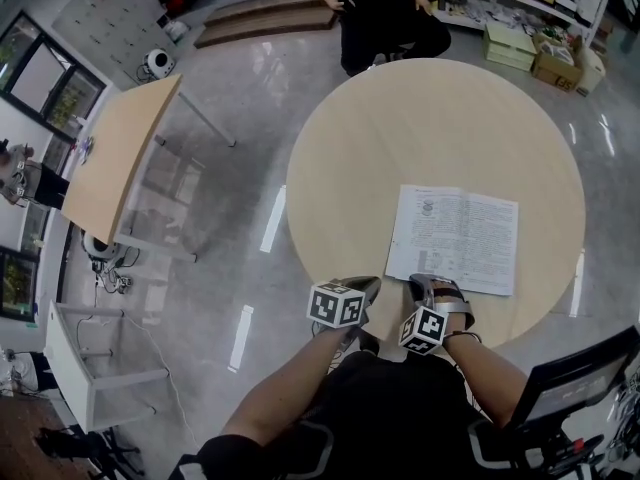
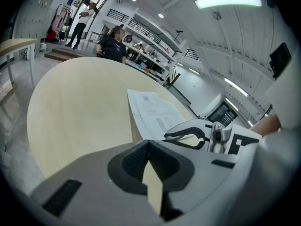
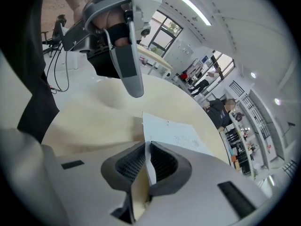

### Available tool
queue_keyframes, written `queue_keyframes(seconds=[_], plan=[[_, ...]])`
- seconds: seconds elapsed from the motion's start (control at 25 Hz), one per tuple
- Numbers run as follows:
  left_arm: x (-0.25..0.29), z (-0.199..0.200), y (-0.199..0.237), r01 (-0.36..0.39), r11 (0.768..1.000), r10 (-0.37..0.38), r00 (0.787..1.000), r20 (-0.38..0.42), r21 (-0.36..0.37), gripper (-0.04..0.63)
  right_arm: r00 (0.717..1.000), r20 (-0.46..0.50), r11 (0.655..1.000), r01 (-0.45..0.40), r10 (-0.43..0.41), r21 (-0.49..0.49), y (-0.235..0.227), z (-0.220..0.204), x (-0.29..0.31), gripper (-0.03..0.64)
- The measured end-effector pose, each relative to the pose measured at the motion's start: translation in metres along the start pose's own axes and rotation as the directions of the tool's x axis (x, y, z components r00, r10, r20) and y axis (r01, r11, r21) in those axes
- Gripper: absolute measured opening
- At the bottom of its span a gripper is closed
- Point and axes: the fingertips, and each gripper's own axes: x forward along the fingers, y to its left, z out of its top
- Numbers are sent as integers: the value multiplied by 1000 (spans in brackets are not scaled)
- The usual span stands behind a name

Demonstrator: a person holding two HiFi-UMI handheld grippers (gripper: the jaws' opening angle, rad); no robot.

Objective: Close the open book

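Observation:
The open book (image 1: 455, 238) lies flat on the round pale wooden table (image 1: 400, 138), at its near right. My right gripper (image 1: 425, 283) sits at the book's near left corner. In the right gripper view its jaws (image 3: 146, 147) are shut on the edge of a white page (image 3: 174, 135), which rises thin between the pads. My left gripper (image 1: 368, 286) hovers just left of it over the table's near edge, off the book. Its tips (image 2: 148, 144) meet with nothing between them. The book (image 2: 153, 109) lies ahead and to the right of them.
A person in black (image 1: 385, 18) sits beyond the table's far edge. A tilted wooden desk (image 1: 115, 153) stands at the left, shelves with boxes (image 1: 540, 48) at the back right. A black chair (image 1: 580, 378) is close at the lower right.

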Motion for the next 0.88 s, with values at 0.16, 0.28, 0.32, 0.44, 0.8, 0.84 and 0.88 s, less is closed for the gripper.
queue_keyframes(seconds=[0.16, 0.28, 0.32, 0.44, 0.8, 0.84, 0.88], plan=[[7, 6, 0, -2, 1000, 2, 1000, 4, -1, -11, 998, 55, 980, -15, 4, 199, -17, -1, -8, 25], [21, 12, -2, 6, 1000, -6, 1000, 3, -2, -11, 995, 100, 941, -21, -14, 338, -32, -7, -15, 17], [26, 14, -3, 11, 1000, -11, 1000, 1, 2, -11, 993, 113, 929, -17, -27, 371, -37, -9, -18, 15], [31, 18, -7, 34, 999, -34, 999, -8, 22, -11, 985, 152, 855, -11, -79, 518, -47, -9, -31, 12], [46, 33, -16, 54, 998, -52, 997, -55, 43, -11, 957, 173, 547, -19, -232, 837, -79, -46, -73, 4], [44, 31, -16, 53, 998, -51, 997, -63, 42, -11, 954, 170, 523, -17, -246, 852, -79, -48, -77, 5], [40, 28, -16, 54, 998, -51, 996, -69, 42, -11, 950, 169, 497, -17, -262, 867, -78, -48, -83, 3]])
